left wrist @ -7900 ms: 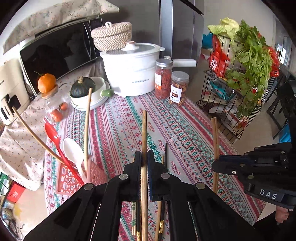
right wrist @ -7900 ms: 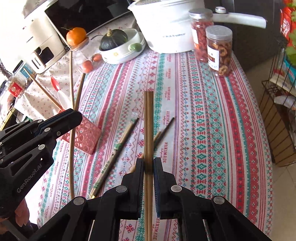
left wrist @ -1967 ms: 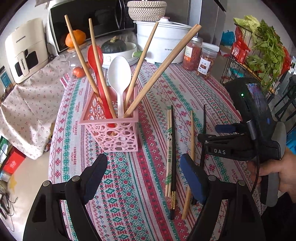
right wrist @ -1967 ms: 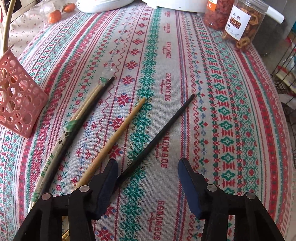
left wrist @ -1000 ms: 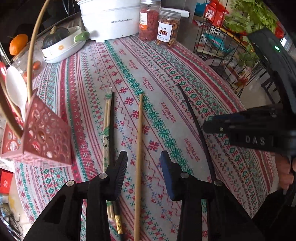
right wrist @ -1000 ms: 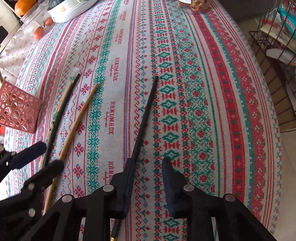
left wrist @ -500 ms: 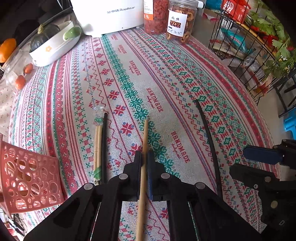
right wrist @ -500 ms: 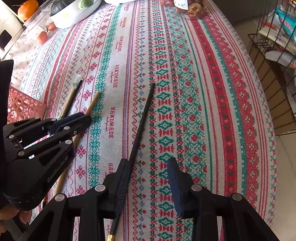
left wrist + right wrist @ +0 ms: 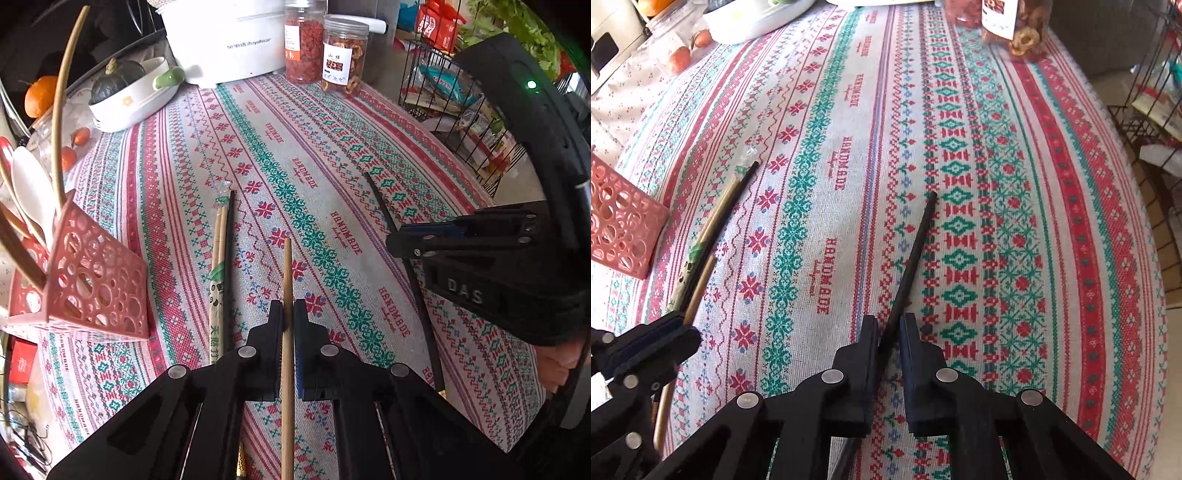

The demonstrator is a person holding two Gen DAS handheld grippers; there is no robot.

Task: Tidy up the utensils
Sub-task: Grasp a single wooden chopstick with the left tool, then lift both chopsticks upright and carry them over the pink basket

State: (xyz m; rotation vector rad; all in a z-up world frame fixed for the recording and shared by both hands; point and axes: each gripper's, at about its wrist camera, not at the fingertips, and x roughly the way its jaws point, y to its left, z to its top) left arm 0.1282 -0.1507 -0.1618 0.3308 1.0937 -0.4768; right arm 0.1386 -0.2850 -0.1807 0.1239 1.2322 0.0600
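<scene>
My left gripper (image 9: 287, 314) is shut on a plain wooden chopstick (image 9: 287, 269) that runs straight out between its pads over the patterned cloth. My right gripper (image 9: 889, 325) points down at a black chopstick (image 9: 916, 243). Its jaws are closing with the stick between them, and a sliver of cloth still shows beside the right pad. A paper-wrapped pair and a second black chopstick (image 9: 221, 243) lie side by side left of the wooden one. The pink openwork basket (image 9: 92, 288) at the left holds a white spoon (image 9: 31, 192) and several chopsticks.
At the back stand a white cooker (image 9: 229, 40), two jars (image 9: 343, 55) and a bowl with a squash (image 9: 129, 96). A wire rack (image 9: 461, 110) with groceries stands past the table's right edge (image 9: 1156, 280). A hand holds the right gripper's body (image 9: 517, 280).
My left jaws have shut on the wooden chopstick they stood around. My right jaws have narrowed around the black chopstick. The basket is back in the left view.
</scene>
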